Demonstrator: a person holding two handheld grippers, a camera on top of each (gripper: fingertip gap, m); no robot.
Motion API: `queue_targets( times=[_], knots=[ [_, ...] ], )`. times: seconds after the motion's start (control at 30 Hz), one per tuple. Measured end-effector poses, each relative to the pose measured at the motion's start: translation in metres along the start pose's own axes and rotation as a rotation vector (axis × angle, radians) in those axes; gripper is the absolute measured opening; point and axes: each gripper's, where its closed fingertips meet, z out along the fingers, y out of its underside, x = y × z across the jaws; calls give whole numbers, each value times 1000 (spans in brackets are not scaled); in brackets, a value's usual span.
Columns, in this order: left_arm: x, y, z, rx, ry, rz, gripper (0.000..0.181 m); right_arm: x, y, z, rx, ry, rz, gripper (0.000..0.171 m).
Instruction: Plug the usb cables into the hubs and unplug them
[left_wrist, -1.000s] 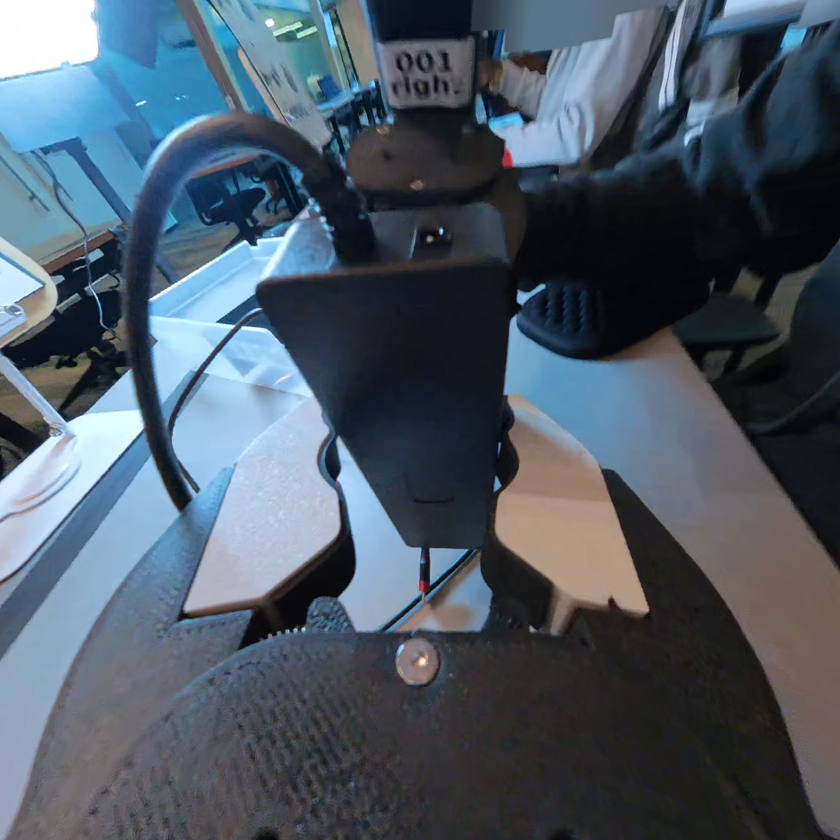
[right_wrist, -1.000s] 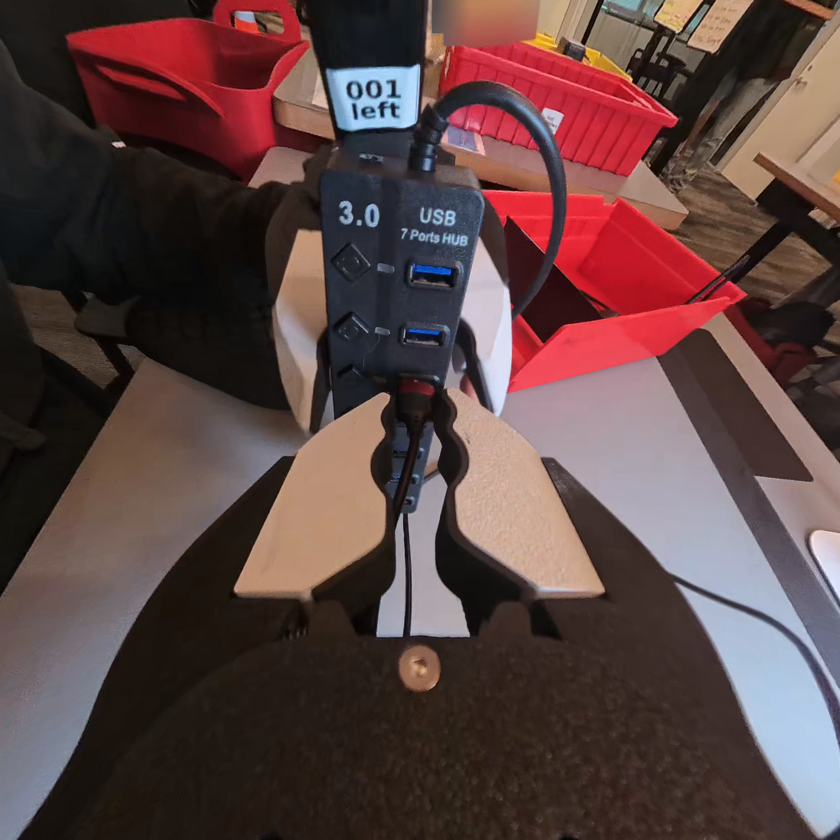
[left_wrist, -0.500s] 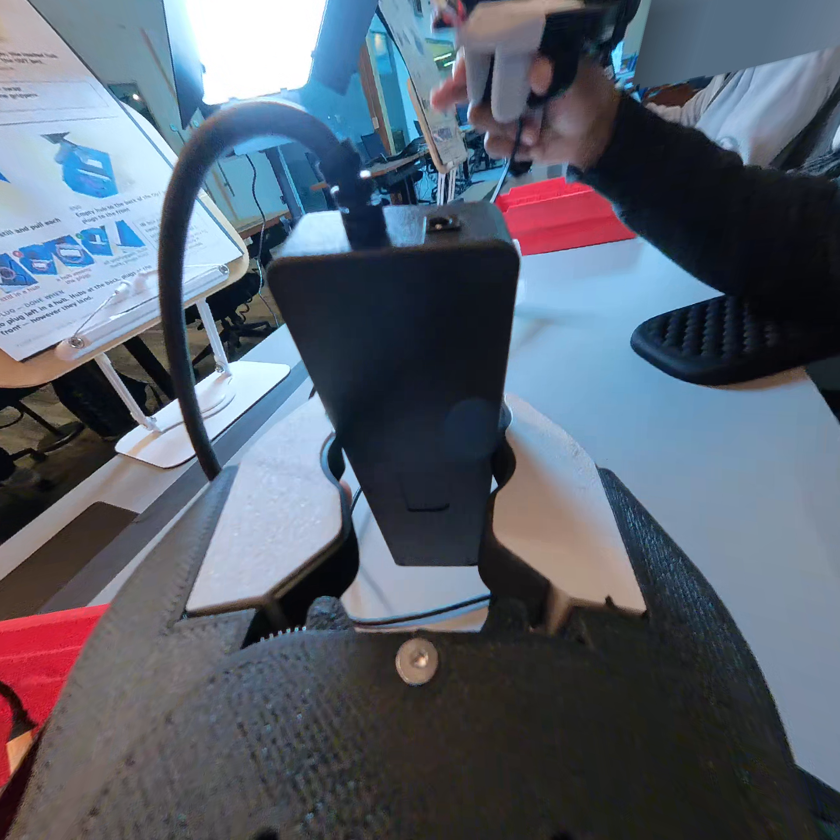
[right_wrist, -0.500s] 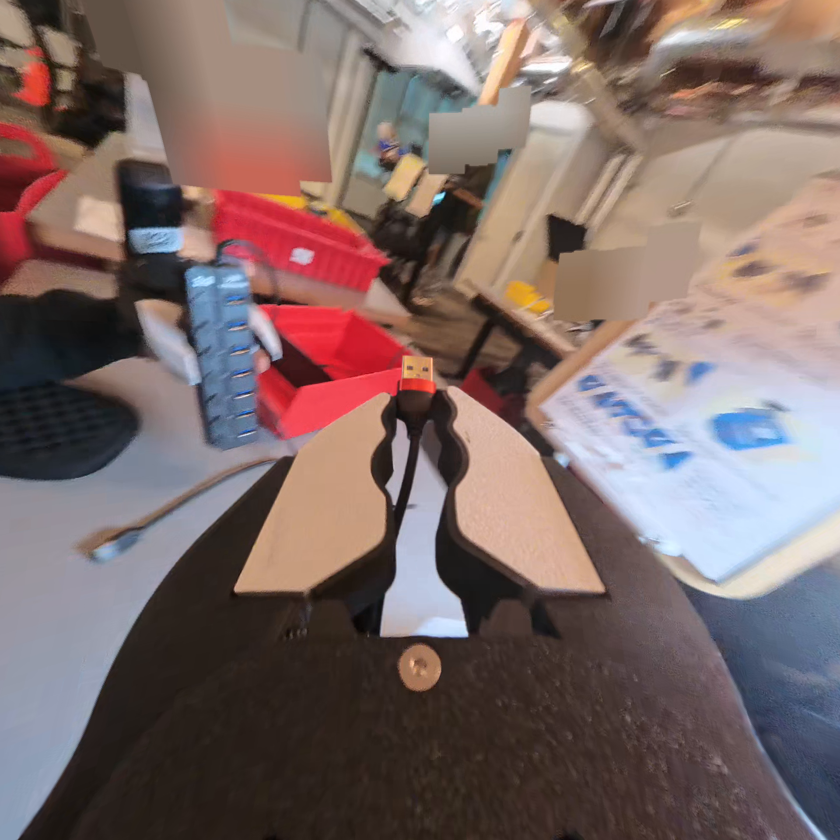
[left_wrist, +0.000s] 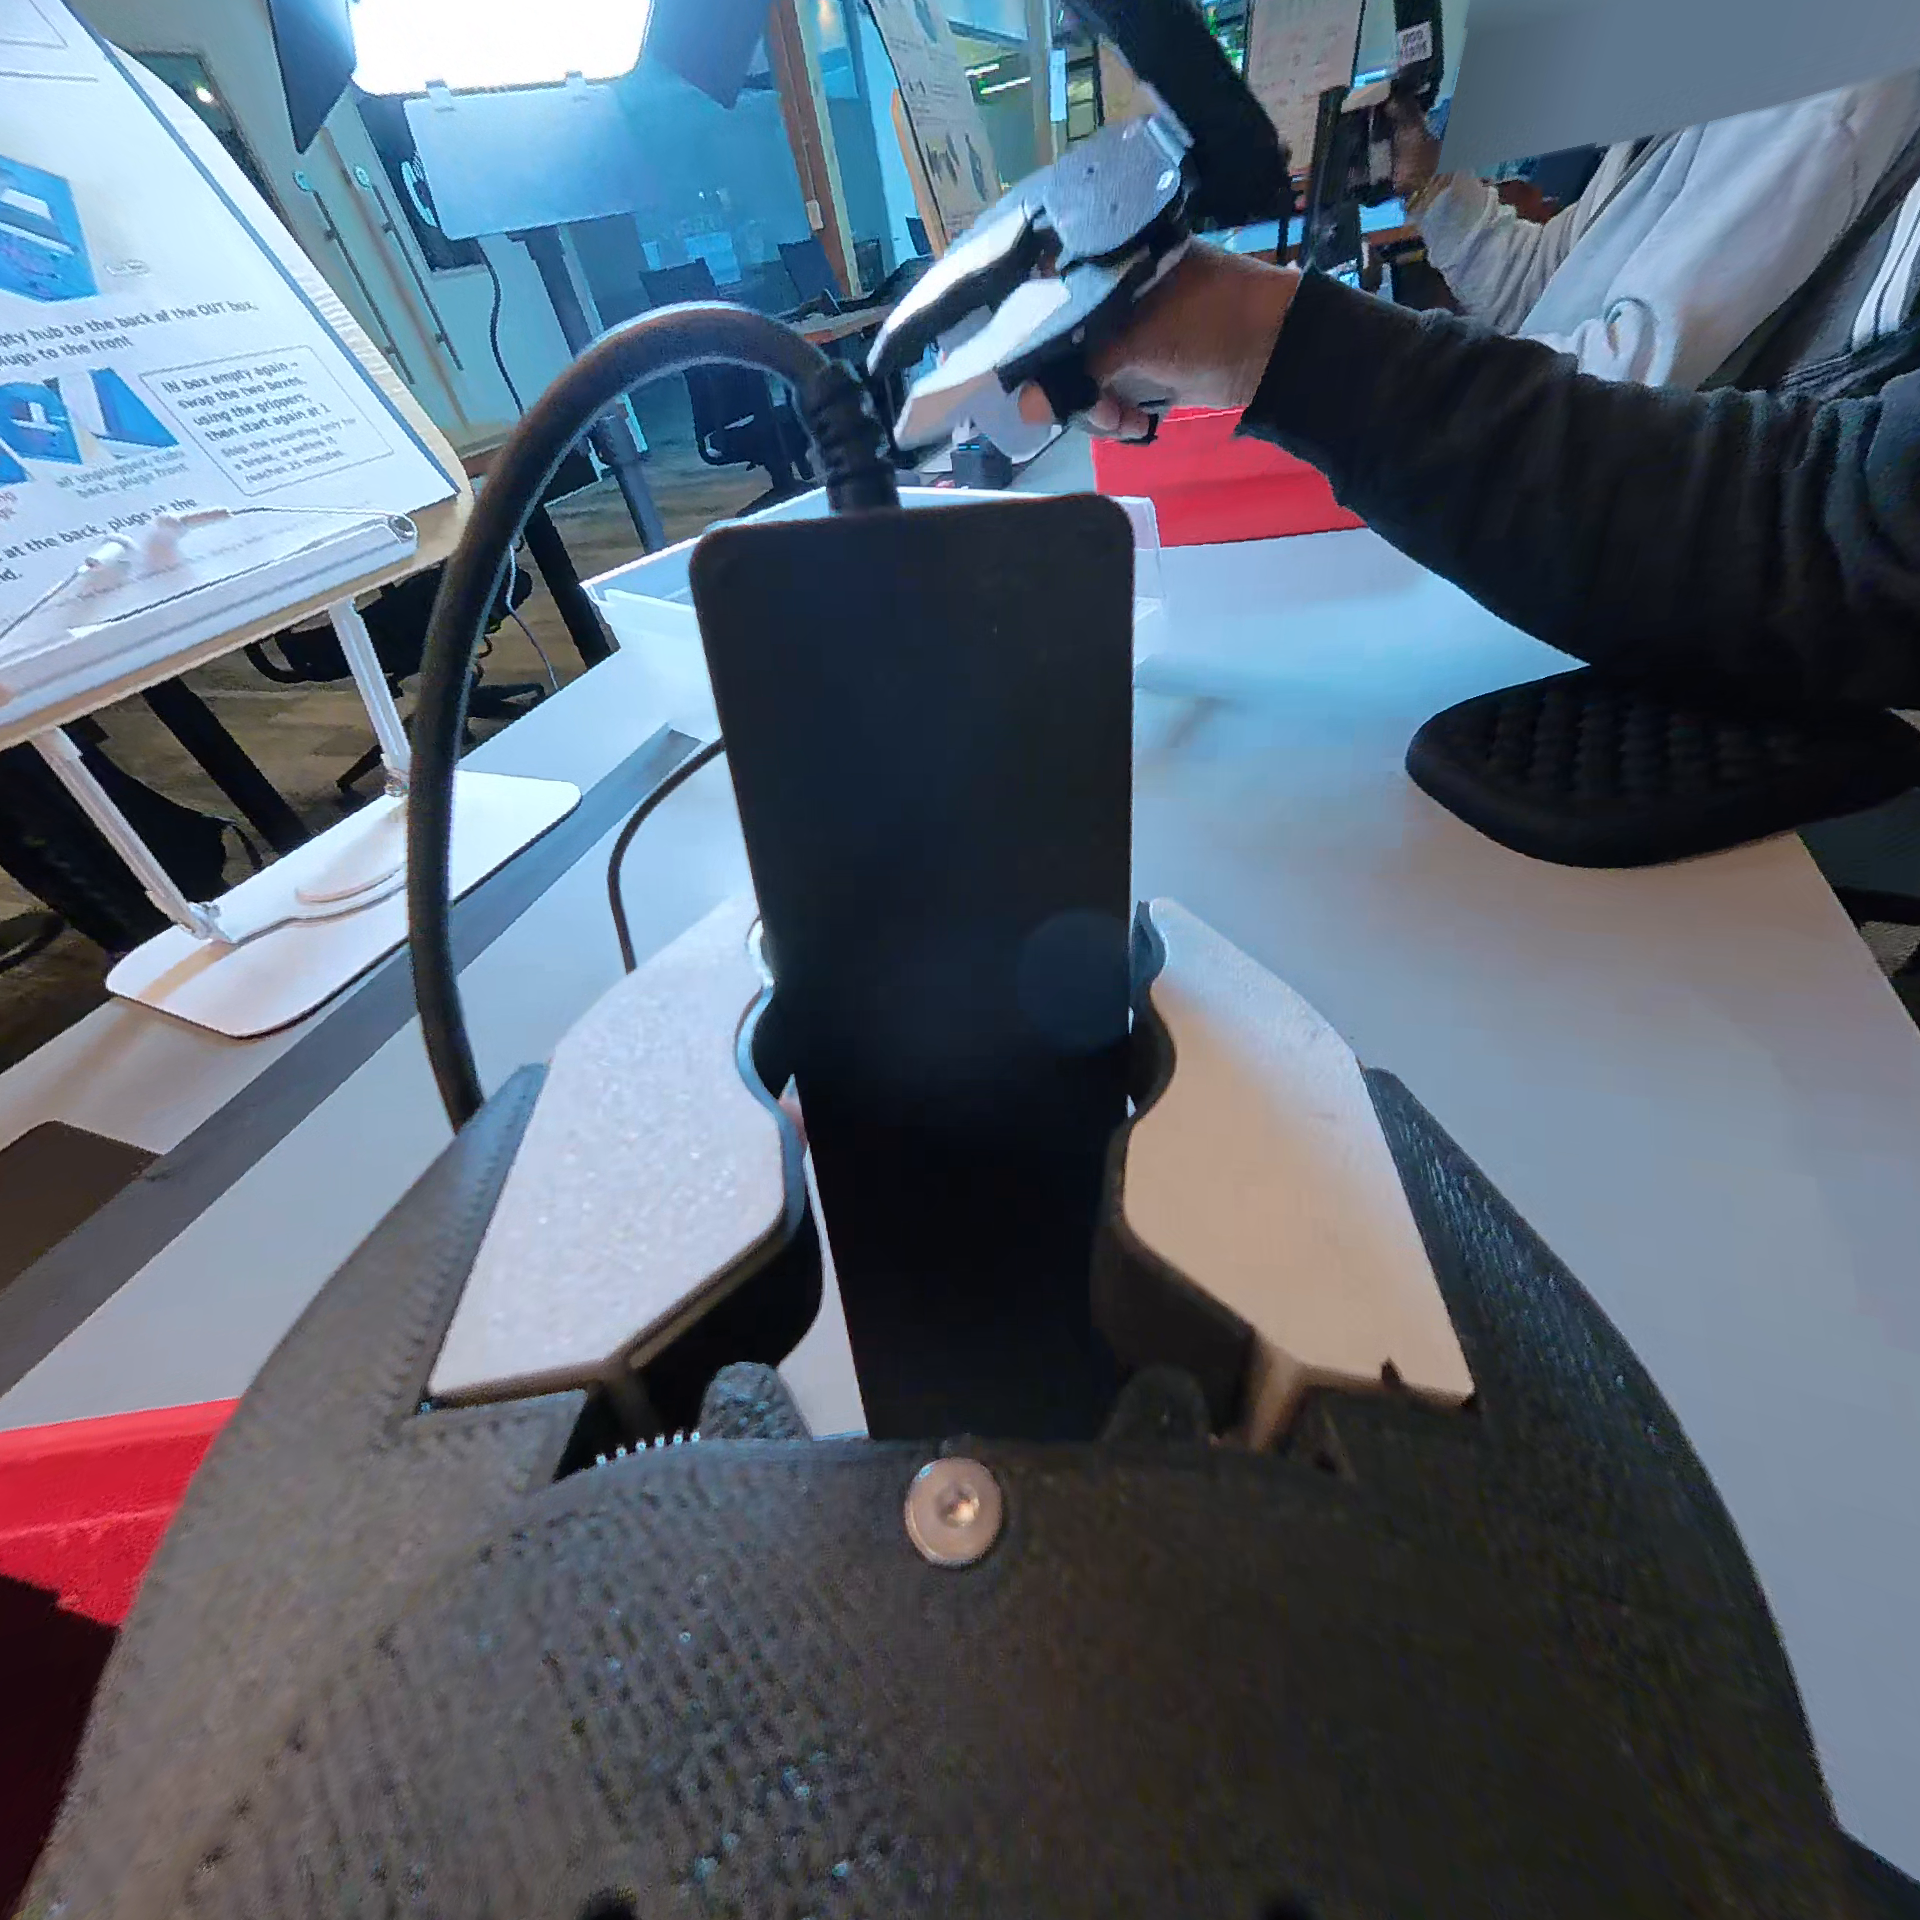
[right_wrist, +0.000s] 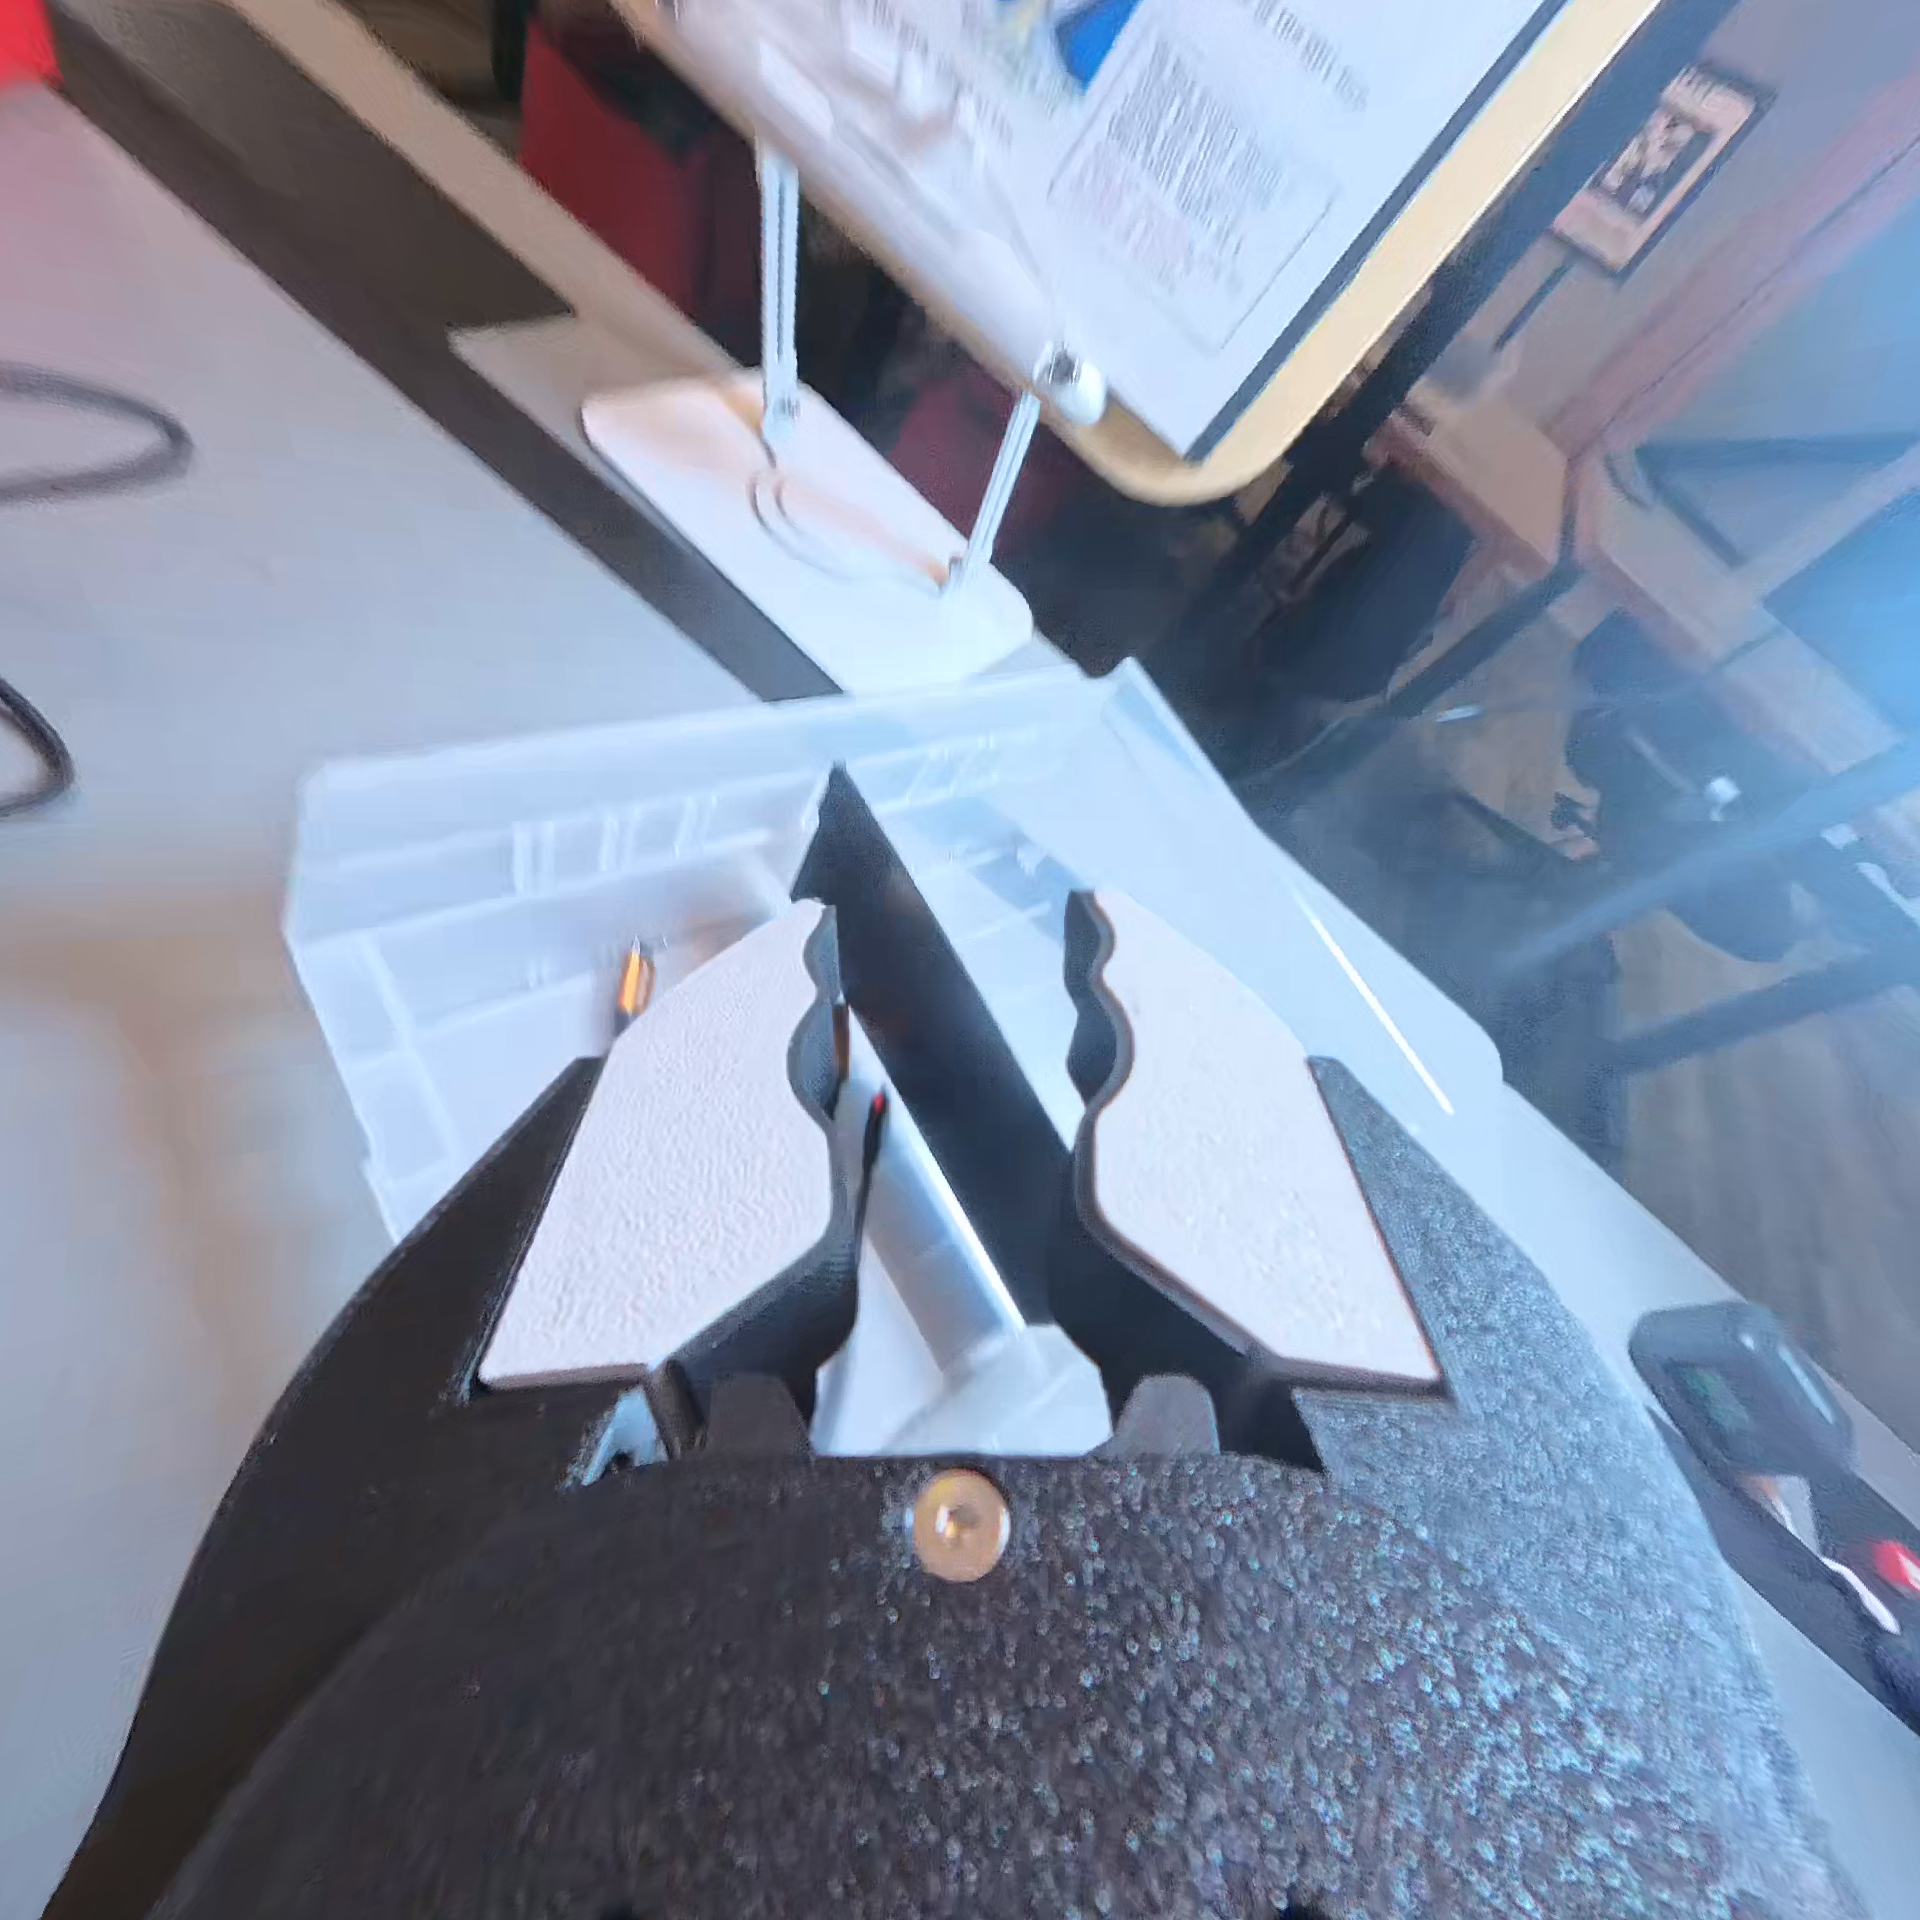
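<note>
Unplugged cable released over clear bin.
Right gripper now spread, plug dropping free; left gripper stays clamped on hub.

The right gripper has swung over the clear bin — fingers parted, red-tipped cable released.

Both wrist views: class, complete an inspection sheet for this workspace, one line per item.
Surface: white table, dark strip along it.
Job's things: black hub upright; red-tipped plug seemingly in clear bin.
Clutter: black padded rest; black device.
Grippers: left gripper fingers shut on black hub; right gripper open above clear bin.
Cables: thick hub cable arcs upward; thin cable on table.
Surroundings: instruction stand; red bin; person's sleeve.
</note>
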Motion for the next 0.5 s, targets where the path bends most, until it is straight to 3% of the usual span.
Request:
queue_targets(
  times=[0.1, 0.23, 0.33, 0.43, 0.5],
  knots=[
    [3, 0, 3, -2, 10, -9, 63, -16, -44, -19, 162, -51, 16, 43],
    [15, -15, 3, 76, 83, -67, 63, -92, -84, -34, 257, -328, -79, 44],
    [23, -26, -4, 115, 143, -92, 63, -157, -77, -22, 161, -516, -173, 51],
    [18, -30, -9, 125, 115, -82, 63, -204, -50, 6, -38, -624, -156, 73],
    [16, -31, -11, 126, 108, -78, 62, -217, -33, 27, -140, -602, -131, 67]
  ],
)
